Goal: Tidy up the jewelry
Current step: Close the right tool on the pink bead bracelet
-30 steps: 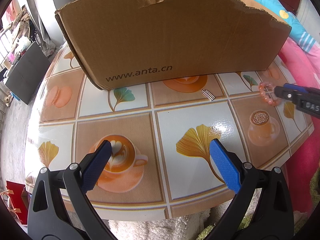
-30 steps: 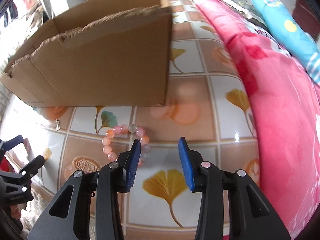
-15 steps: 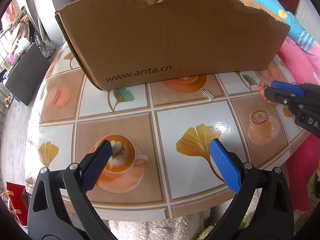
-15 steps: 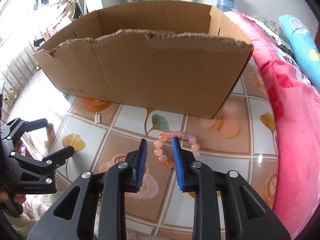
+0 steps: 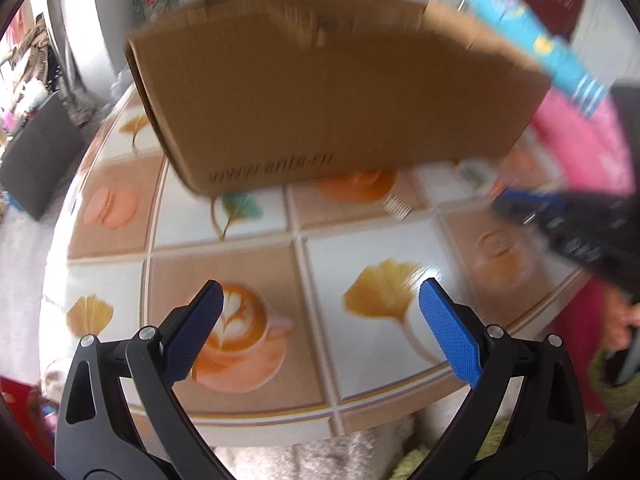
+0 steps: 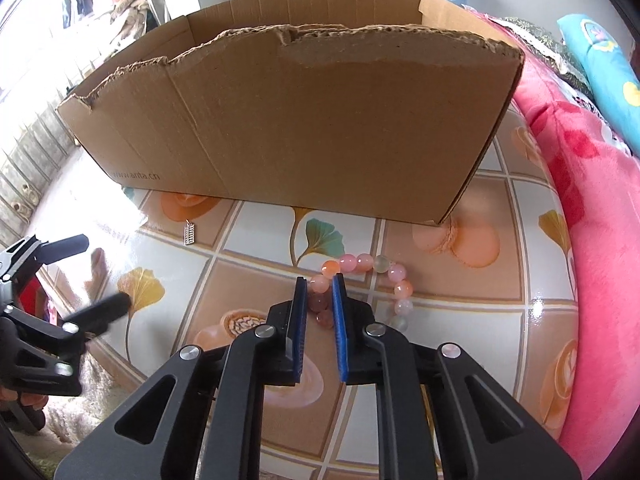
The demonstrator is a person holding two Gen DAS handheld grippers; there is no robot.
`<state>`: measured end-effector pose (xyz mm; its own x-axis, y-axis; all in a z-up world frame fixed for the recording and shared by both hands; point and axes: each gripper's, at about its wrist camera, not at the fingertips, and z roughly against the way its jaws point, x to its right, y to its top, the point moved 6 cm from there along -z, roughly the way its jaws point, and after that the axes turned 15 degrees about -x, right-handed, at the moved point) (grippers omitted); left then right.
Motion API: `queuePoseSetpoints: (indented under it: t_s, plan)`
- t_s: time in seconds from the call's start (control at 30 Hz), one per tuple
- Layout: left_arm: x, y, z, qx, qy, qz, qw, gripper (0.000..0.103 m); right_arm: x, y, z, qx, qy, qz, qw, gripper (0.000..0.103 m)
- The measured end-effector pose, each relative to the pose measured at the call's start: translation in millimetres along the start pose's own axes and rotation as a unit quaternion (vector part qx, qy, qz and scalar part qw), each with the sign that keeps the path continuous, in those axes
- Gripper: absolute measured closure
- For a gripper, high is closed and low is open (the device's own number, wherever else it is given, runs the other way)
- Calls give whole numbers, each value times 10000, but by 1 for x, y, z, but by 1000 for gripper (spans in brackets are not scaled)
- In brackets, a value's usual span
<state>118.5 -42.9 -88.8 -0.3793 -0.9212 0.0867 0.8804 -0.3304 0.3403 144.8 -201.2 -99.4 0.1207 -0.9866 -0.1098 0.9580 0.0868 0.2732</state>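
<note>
A pink and orange bead bracelet (image 6: 376, 280) lies on the tiled tabletop (image 6: 248, 264) in front of a brown cardboard box (image 6: 304, 120). My right gripper (image 6: 321, 285) has its blue pads closed on the bracelet's near beads. A small silver charm (image 6: 189, 233) lies on the table to the left, also seen blurred in the left wrist view (image 5: 397, 205). My left gripper (image 5: 318, 300) is open and empty above the table's near part. The box (image 5: 332, 108) stands beyond it, and the right gripper (image 5: 532, 204) shows at the right.
A pink blanket (image 6: 592, 216) borders the table on the right, with a light blue pillow (image 6: 608, 64) behind. The table's rounded edge (image 5: 280, 428) is close to my left gripper. The left wrist view is motion-blurred.
My right gripper has swung toward the box and closed its jaws from wide open onto the bracelet. My left gripper has started moving, blurring its view.
</note>
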Motion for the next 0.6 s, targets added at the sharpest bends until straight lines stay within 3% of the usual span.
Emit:
queuePoseSetpoints:
  t_s: [0.1,0.17,0.23,0.27,0.37,0.6]
  plan:
    - [4,8,15,481,-64,-280,9984,11,5,-1,0,40,125,-53,9999,90]
    - [10,14,20,682,11,-580,9960,27,9,0,0,51,236,-84,9997,90]
    - [16,17,15,662,59,-800,9946,35,13,-1,-1,61,320,-92,9994,90]
    - [19,20,12,631,51,-939,9936,44,16,0,0,71,358,-93,9993,90]
    - [37,21,5,520,3,-1176,9917,53,21,-2,-1,92,452,-116,9989,90]
    - [51,34,-13,304,-121,-1524,9878,65,38,-3,0,114,674,-178,9975,90]
